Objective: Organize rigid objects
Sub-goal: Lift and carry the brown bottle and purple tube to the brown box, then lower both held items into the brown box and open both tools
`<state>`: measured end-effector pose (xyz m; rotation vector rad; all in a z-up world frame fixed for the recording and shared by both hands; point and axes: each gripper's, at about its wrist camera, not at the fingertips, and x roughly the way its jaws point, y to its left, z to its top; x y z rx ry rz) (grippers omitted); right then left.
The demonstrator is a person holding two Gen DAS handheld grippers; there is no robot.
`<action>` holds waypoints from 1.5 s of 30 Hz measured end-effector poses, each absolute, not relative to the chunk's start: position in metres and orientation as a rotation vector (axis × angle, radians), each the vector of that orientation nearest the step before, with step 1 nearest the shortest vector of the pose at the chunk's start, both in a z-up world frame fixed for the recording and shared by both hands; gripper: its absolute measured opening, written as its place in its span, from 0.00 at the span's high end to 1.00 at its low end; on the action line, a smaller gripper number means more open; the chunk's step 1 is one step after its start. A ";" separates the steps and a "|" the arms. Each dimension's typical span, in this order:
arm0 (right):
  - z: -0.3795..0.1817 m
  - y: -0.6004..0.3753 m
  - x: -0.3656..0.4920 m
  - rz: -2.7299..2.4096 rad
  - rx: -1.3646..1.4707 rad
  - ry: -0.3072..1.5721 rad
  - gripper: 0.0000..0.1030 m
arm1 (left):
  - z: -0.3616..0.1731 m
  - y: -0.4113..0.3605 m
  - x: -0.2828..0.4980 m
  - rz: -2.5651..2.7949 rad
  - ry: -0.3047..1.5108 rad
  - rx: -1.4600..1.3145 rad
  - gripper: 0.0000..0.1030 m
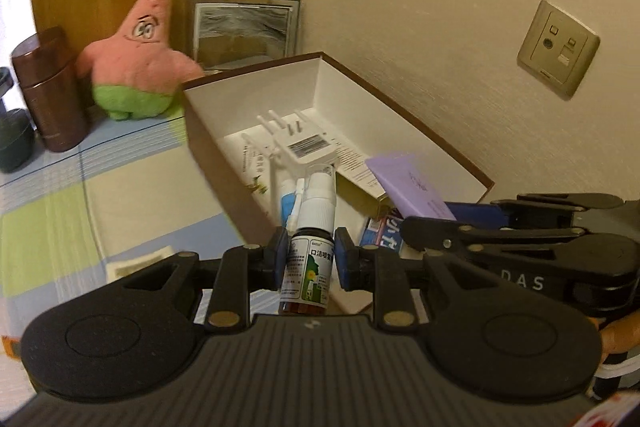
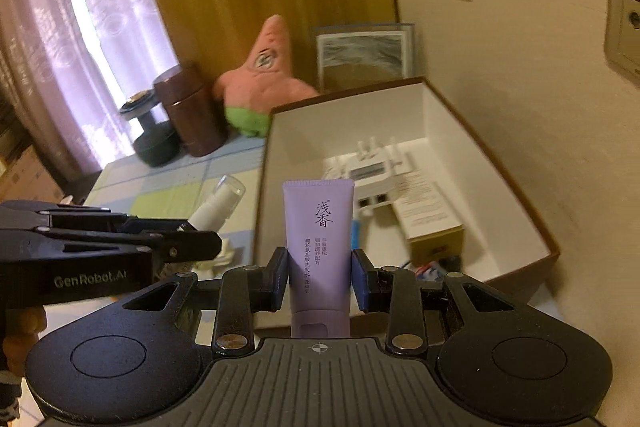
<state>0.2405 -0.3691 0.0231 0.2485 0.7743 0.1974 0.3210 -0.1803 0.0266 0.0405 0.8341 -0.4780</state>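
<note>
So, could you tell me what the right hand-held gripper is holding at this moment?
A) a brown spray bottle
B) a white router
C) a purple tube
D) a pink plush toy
C: in the right wrist view the right hand-held gripper has its pads pressed on both sides of the purple tube, in front of the open box.

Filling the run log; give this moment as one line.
left gripper: spray bottle | right gripper: purple tube | open box ahead
</note>
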 end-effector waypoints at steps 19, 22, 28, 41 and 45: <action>-0.018 -0.404 0.296 0.151 0.309 0.882 0.71 | -0.013 -0.228 0.391 -0.452 0.972 0.016 0.80; -0.024 -0.403 0.301 0.155 0.313 0.901 0.71 | -0.023 -0.230 0.396 -0.449 0.999 0.025 0.80; -0.034 -0.403 0.310 0.155 0.340 0.933 0.71 | -0.035 -0.232 0.404 -0.456 1.028 0.036 0.81; -0.040 -0.400 0.320 0.147 0.357 0.958 0.70 | -0.032 -0.229 0.409 -0.446 1.011 0.052 0.78; -0.040 -0.401 0.321 0.141 0.383 0.957 0.70 | -0.031 -0.227 0.409 -0.442 1.002 0.051 0.76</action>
